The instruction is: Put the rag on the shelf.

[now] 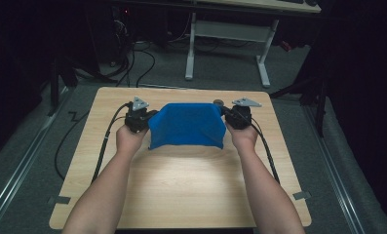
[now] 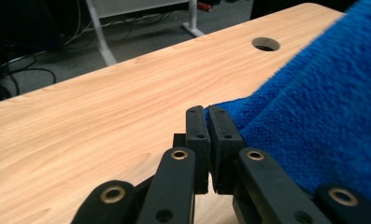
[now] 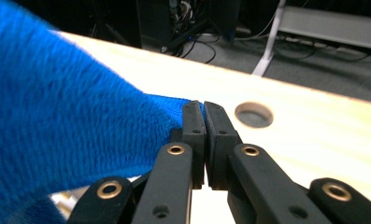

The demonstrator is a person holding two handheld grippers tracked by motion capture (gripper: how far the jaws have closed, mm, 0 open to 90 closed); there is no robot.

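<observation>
A blue towel (image 1: 187, 125) hangs stretched between my two grippers above the far half of the wooden table (image 1: 181, 190). My left gripper (image 1: 149, 116) is shut on the towel's left top corner, and my right gripper (image 1: 225, 113) is shut on its right top corner. In the left gripper view the closed jaws pinch the blue towel (image 2: 314, 116) at my left gripper (image 2: 206, 112). In the right gripper view the towel (image 3: 57, 102) runs off to the left from my right gripper (image 3: 199, 106). The towel's lower edge rests near the tabletop.
A round cable hole (image 2: 266, 44) sits in the table near its far edge, and the same cable hole (image 3: 253, 114) lies just beyond the right jaws. Black cables (image 1: 106, 141) trail from both grippers. A white-legged desk (image 1: 227, 44) stands beyond the table.
</observation>
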